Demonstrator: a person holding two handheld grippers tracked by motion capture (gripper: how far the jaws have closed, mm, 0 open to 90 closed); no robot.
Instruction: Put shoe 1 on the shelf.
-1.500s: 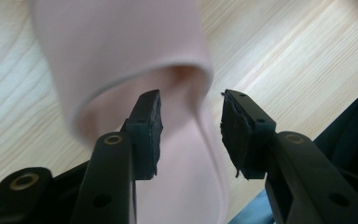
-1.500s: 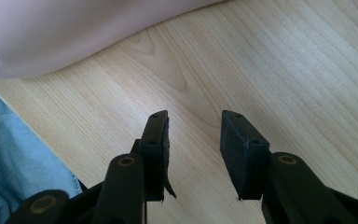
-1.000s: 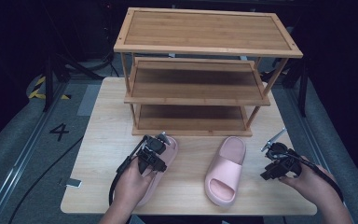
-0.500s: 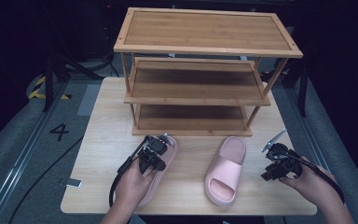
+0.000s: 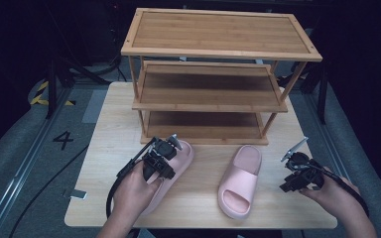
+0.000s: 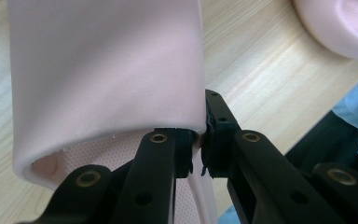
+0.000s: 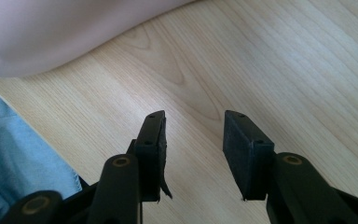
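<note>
The left pink slide sandal [image 5: 171, 166] is gripped by its strap edge, at the left front of the wooden table [image 5: 198, 208], just before the bottom tier of the three-tier bamboo shoe rack [image 5: 213, 89]. In the left gripper view the strap [image 6: 107, 70] is seen pinched between the two black jaws, which have just been closing and are now clamped on its rim. The left gripper [image 5: 159, 159] is thus holding the sandal, apparently at the start of a lift.

The second sandal [image 5: 240, 181] lies flat on the table to the right, apart from the first, its toe toward the rack. The right gripper [image 5: 297, 173] is held near that sandal's outer side, touching nothing; its jaws are seen standing apart over bare wood in the right gripper view, with nothing between them [image 7: 193, 154].

The step in hand is judged to be the pick-up of the left sandal. Next, the sandal would need to be raised clear of the tabletop and carried forward onto a rack shelf, with the pinch kept firm, since the soft strap could slip out.
</note>
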